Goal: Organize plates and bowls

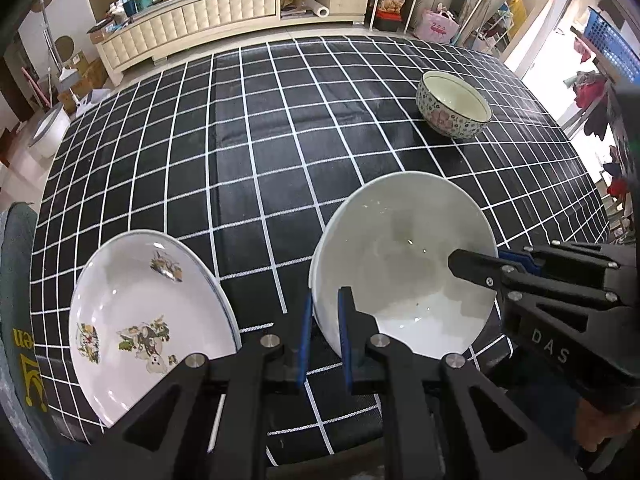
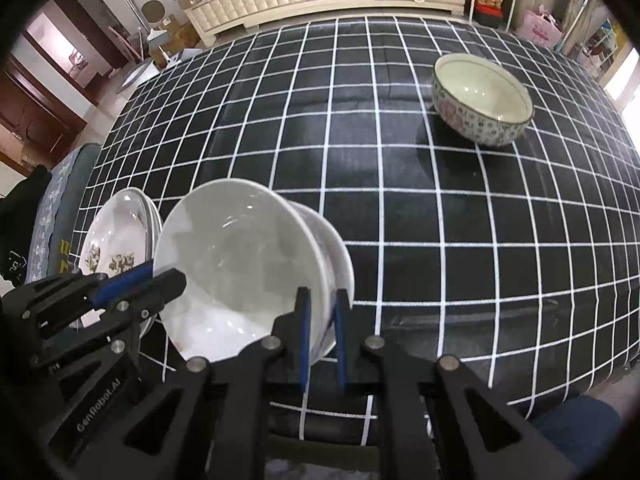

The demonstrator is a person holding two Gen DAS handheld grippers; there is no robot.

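Between both hand-held grippers, white bowl (image 1: 404,264), rim pinched each side

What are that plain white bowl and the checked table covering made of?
White bowl: likely glazed ceramic, since it is glossy with bright glints. Checked covering: black with white lines, faint sheen and soft creases, so probably cloth or coated fabric; I cannot tell which.

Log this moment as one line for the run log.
left claw: shut on white bowl rim | right claw: shut on opposite rim | floral plates: stacked beside | patterned bowl: far, untouched
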